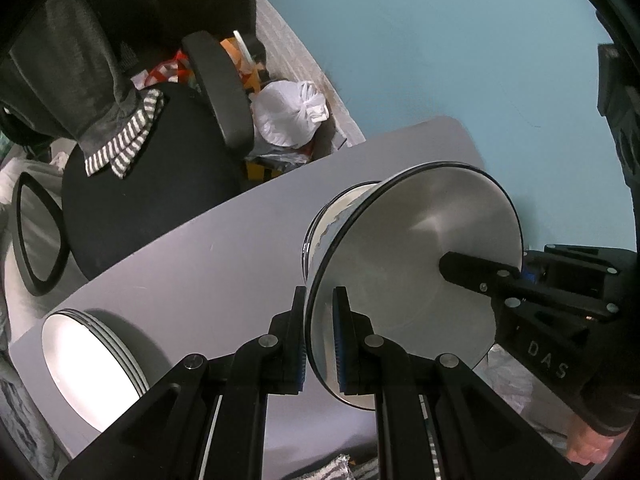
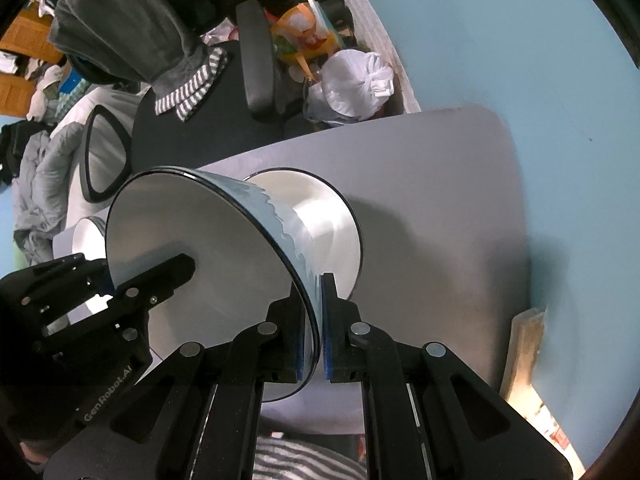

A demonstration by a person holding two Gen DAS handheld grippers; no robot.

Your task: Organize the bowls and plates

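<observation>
A grey surface point(image 1: 224, 256) with rounded corners stands against a light blue wall point(image 1: 440, 40). Beyond its far edge is a black office chair point(image 1: 152, 184) with grey clothing and a striped cloth point(image 1: 124, 140) draped over it, and between the chair and the wall a tied white plastic bag point(image 1: 288, 116) sits among colourful clutter. In the right wrist view, heaped fabric and an orange piece of furniture show at the far left of the room. A stack of white plates point(image 1: 92, 364) with dark rims rests on the surface at its near left corner in the left wrist view. A large white bowl point(image 1: 400, 272) with a thin dark rim and a blue wave pattern on its outer wall is carried by both grippers, with what looks like a second bowl point(image 2: 320, 220) nested beneath it; whether it touches the surface cannot be told. The left gripper point(image 1: 320, 344) is clamped on the bowl's rim, one blue-padded finger inside the wall and one outside. The right gripper point(image 2: 316, 328) is likewise closed on the opposite side of the rim, its pads point(image 2: 328, 320) pressing the patterned wall. Each gripper appears in the other's view, reaching over the rim into the bowl.
</observation>
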